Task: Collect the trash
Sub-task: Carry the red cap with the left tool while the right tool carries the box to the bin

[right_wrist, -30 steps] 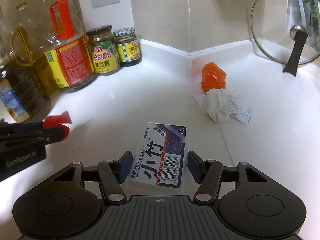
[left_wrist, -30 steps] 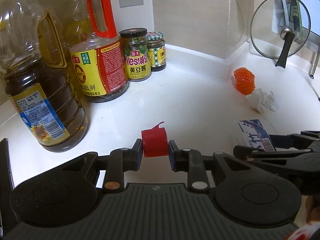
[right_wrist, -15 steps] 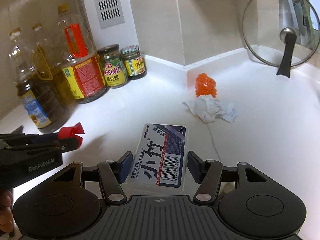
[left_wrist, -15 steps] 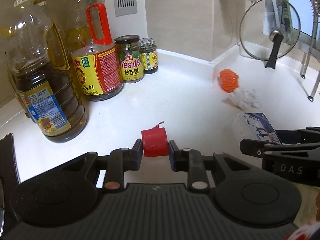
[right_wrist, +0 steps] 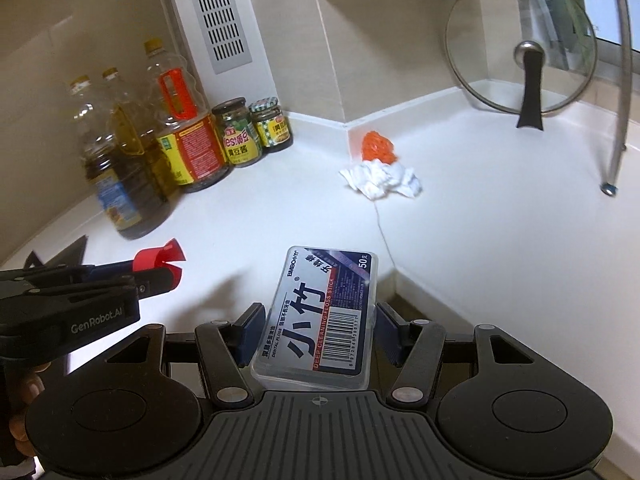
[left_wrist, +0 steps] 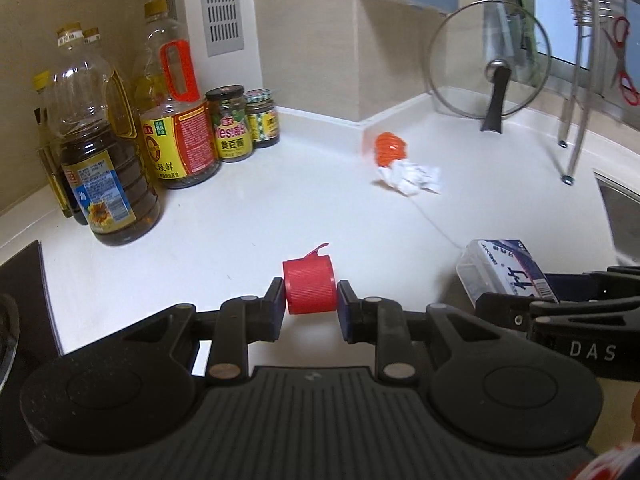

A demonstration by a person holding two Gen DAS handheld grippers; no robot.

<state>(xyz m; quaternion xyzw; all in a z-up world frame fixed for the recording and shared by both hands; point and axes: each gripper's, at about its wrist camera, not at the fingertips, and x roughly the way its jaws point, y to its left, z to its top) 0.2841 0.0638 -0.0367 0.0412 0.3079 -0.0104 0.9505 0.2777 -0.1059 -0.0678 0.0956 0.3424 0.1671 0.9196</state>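
My left gripper (left_wrist: pixel 311 295) is shut on a red bottle cap (left_wrist: pixel 309 289) and holds it above the white counter (left_wrist: pixel 248 216); the cap also shows in the right wrist view (right_wrist: pixel 158 263). My right gripper (right_wrist: pixel 318 330) is shut on a clear dental floss box (right_wrist: pixel 320 316) with a blue label, also seen in the left wrist view (left_wrist: pixel 504 270). A crumpled white tissue (right_wrist: pixel 380 180) and an orange mesh wad (right_wrist: pixel 378 146) lie on the counter near the back corner, well ahead of both grippers.
Oil bottles (left_wrist: pixel 104 176) and two jars (left_wrist: pixel 232 128) stand at the back left. A glass pot lid (left_wrist: pixel 490 68) leans on the back wall. A metal rack leg (left_wrist: pixel 572 152) and a sink edge (left_wrist: pixel 616 204) are at right. A black hob edge (left_wrist: pixel 24 280) is at left.
Both grippers have risen and pulled back from the counter, each keeping its object. The bottles, tissue and orange wad now look farther away.
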